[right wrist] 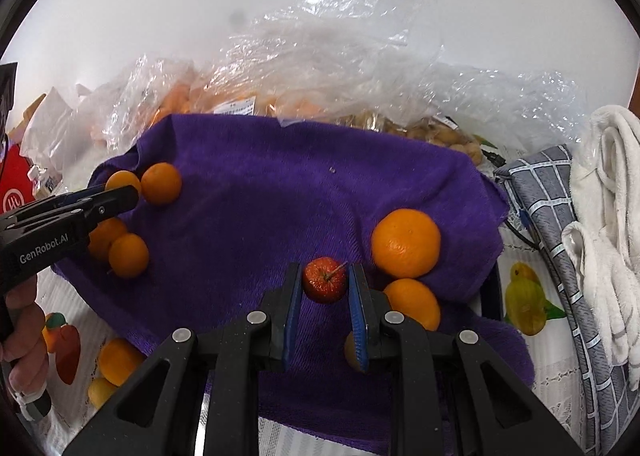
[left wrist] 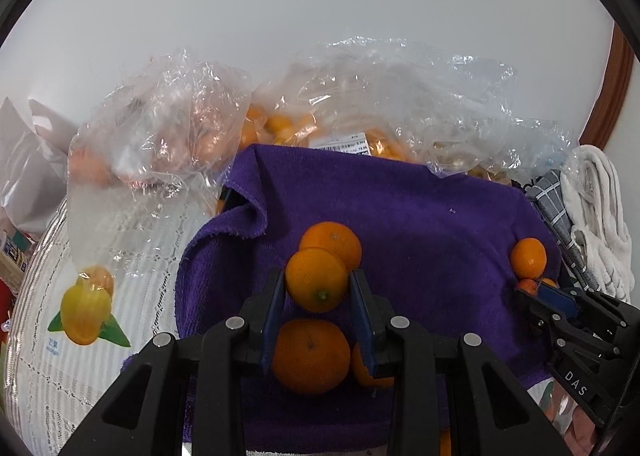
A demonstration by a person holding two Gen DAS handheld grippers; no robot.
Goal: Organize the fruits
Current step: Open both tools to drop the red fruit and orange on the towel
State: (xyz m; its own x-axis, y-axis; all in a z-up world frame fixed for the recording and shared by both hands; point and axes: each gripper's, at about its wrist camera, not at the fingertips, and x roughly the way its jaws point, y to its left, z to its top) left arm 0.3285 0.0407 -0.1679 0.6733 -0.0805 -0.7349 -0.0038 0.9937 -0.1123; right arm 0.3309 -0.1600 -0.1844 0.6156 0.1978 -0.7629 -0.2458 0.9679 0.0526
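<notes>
Both grippers clamped on fruit over the purple towel

Left gripper [left wrist: 318, 288]: fingers [left wrist: 274, 298] narrow, pressed on either side of a small orange [left wrist: 316, 279], stem end facing camera; a second orange [left wrist: 334, 242] just behind, touching it, a larger one [left wrist: 311, 356] below between the finger bases. Right gripper [right wrist: 324, 282]: fingers [right wrist: 294, 296] narrow, holding a small red fruit [right wrist: 324, 279] with a stalk; big orange [right wrist: 406, 243] and another orange [right wrist: 412, 303] just beside on the right. Purple towel [right wrist: 260, 184] spread on a lace-covered surface [left wrist: 132, 256]; clear plastic bags [left wrist: 168, 128] of orange fruit along its far edge; folded grey check cloth [right wrist: 552, 216] and white towel [right wrist: 612, 224] at right
</notes>
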